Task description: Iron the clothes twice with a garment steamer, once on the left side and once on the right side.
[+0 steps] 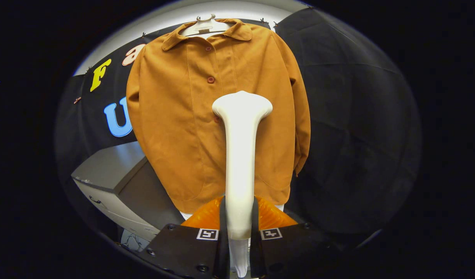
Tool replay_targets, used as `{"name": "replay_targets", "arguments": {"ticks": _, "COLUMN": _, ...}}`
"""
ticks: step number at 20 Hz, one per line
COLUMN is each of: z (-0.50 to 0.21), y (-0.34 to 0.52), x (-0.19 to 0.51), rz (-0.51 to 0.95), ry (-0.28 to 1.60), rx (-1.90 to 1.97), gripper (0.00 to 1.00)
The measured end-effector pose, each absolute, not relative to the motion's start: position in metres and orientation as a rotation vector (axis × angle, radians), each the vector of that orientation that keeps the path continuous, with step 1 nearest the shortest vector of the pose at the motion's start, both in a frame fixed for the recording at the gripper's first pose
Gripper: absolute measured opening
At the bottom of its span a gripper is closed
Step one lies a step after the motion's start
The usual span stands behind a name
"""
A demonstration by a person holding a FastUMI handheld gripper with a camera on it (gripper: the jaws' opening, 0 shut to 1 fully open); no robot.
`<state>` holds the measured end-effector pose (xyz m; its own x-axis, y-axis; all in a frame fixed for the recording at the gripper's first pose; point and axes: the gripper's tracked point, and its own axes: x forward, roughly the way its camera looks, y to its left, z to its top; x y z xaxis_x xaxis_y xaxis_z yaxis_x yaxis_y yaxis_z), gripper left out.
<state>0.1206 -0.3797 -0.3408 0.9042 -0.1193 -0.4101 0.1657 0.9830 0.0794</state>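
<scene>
Gripper [238, 217] is clamping the white plastic garment steamer [240, 155] by its handle, w/ both fingers [223, 221] pressing on it from either side. The steamer is standing upright btwn the fingers, its long narrow neck rising and widening into a flat flared head at the top. That head is sitting in front of the mid-chest of the tan suede-like button-front shirt [175, 124], right by the button placket, roughly centre and a bit toward the right half of the garment; can't tell if the head is touching the fabric or just hovering near it.

The shirt is hanging on a white plastic hanger [204, 25] beyond the fingers, collar at the top, sleeves dropping down both sides, small reddish buttons [210, 80] running down the front. A white edge is peeking out under the hem.

A grey cabinet w/ drawers [105, 170] is sitting beside and below the shirt on the left, against the black cloth booth wall [357, 116].
</scene>
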Motion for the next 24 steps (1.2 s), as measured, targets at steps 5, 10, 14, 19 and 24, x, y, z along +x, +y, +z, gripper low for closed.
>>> {"name": "replay_targets", "arguments": {"ticks": 5, "z": -0.360, "y": -0.367, "x": 0.100, "rz": -0.151, "ry": 0.462, "rx": 0.120, "gripper": 0.24}}
{"name": "replay_targets", "arguments": {"ticks": 10, "z": -0.364, "y": -0.355, "x": 0.077, "rz": -0.165, "ry": 0.479, "rx": 0.122, "gripper": 0.24}}
{"name": "replay_targets", "arguments": {"ticks": 14, "z": -0.345, "y": -0.348, "x": 0.054, "rz": -0.194, "ry": 0.453, "rx": 0.133, "gripper": 0.24}}
{"name": "replay_targets", "arguments": {"ticks": 19, "z": -0.292, "y": -0.334, "x": 0.030, "rz": -0.215, "ry": 0.372, "rx": 0.122, "gripper": 0.24}}
{"name": "replay_targets", "arguments": {"ticks": 24, "z": -0.215, "y": -0.306, "x": 0.023, "rz": -0.212, "ry": 0.241, "rx": 0.093, "gripper": 0.24}}
